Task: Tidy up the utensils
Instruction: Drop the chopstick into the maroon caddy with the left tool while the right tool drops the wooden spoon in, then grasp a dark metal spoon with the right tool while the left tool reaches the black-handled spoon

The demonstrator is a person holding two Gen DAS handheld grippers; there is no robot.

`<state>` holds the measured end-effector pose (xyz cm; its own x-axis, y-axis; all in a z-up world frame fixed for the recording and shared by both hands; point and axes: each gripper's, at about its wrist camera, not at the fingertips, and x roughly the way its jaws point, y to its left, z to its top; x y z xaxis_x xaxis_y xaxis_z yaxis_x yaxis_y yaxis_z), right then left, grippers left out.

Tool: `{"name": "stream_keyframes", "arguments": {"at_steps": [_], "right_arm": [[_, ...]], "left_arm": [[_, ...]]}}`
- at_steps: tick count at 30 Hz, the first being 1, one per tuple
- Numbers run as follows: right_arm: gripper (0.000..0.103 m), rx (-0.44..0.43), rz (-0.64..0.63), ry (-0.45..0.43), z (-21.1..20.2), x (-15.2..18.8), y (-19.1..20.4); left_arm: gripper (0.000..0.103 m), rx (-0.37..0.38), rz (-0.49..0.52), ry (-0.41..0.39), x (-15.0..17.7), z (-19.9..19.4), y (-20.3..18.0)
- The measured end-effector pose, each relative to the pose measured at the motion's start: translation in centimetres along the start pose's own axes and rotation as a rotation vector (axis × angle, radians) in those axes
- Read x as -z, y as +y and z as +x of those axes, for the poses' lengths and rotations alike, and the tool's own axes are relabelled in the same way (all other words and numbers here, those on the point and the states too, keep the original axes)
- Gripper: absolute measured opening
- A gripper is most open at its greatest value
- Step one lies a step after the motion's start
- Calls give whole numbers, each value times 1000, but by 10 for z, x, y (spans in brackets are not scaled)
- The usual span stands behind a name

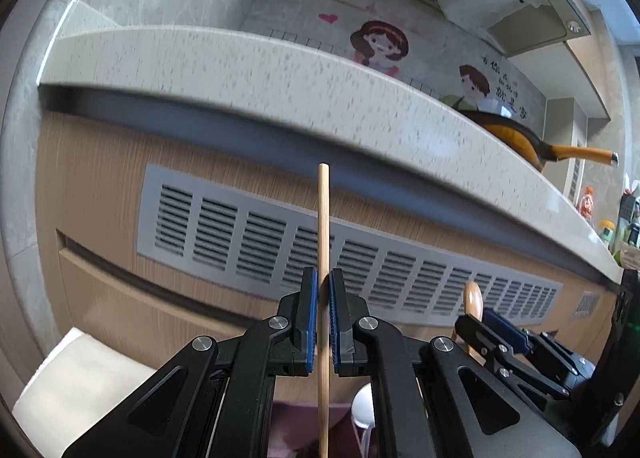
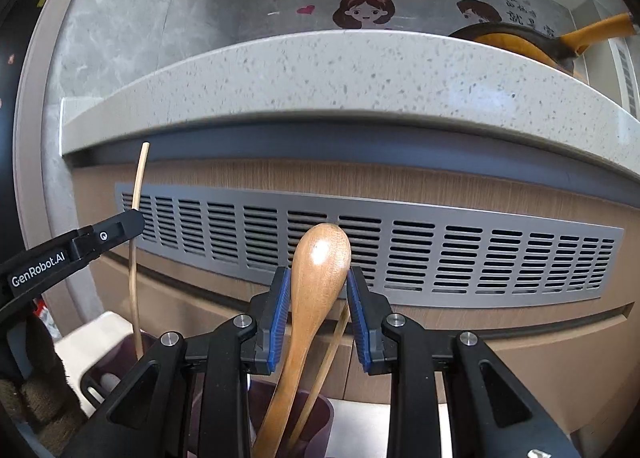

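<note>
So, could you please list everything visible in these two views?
Thin light wooden chopstick: one, tan, upright between the left gripper's fingers.
Brown wooden spoon: one, bowl up between the right gripper's fingers, handle in the holder.
Dark purple plastic utensil holder: one, below the grippers.
Speckled white stone countertop: one, above.
Grey slotted metal vent: one, on the wooden cabinet front.
Orange frying pan: one, on the countertop.
Left gripper: black, blue pads, shut.
Right gripper: black, blue pads, around the spoon.

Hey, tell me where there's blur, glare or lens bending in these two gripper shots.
Left wrist view: the countertop edge and vent grille smear with motion blur, while the chopstick stays sharp. Right wrist view: a glare spot on the wooden spoon; the countertop bows from fisheye distortion.
</note>
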<state>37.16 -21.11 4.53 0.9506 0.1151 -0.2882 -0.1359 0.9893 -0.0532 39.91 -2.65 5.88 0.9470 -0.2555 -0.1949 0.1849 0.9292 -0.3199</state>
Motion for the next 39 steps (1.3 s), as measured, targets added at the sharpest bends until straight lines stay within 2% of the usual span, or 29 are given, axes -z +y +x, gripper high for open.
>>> {"name": "stream_keyframes", "arguments": {"at_steps": [3, 4, 6, 8, 10, 13, 15, 20, 27, 30, 33, 35, 39], "right_arm": [[28, -34, 3, 41, 1, 7, 0], [28, -57, 5, 74, 1, 10, -1], [29, -104, 9, 156, 2, 16, -3], [29, -116, 40, 205, -5, 22, -9], [29, -131, 62, 222, -17, 24, -15], [29, -153, 74, 223, -43, 26, -20], [33, -179, 78, 233, -65, 30, -21], [36, -253, 40, 342, -97, 50, -11], [36, -234, -11, 476, -141, 99, 7], [36, -235, 42, 566, -152, 120, 6], [36, -229, 93, 691, -155, 150, 7], [36, -246, 160, 741, -152, 166, 3], [36, -197, 244, 740, -136, 171, -1]], "left_arm": [[8, 4, 17, 25, 10, -6, 0], [8, 5, 20, 32, 12, -9, 1], [15, 11, 21, 53, 16, -15, 3], [39, 20, 11, 89, 17, -21, 7], [48, 29, -13, 128, 18, -30, 12], [48, 15, -21, 179, 17, -46, 16], [48, -15, -6, 213, 19, -60, 16], [54, -46, 29, 311, 39, -98, 16], [55, -98, 42, 497, 89, -137, 23], [55, -103, 27, 576, 109, -148, 26], [55, -103, -5, 613, 124, -162, 31], [55, -106, -19, 639, 132, -167, 34], [55, -131, -22, 663, 135, -165, 39]]}}
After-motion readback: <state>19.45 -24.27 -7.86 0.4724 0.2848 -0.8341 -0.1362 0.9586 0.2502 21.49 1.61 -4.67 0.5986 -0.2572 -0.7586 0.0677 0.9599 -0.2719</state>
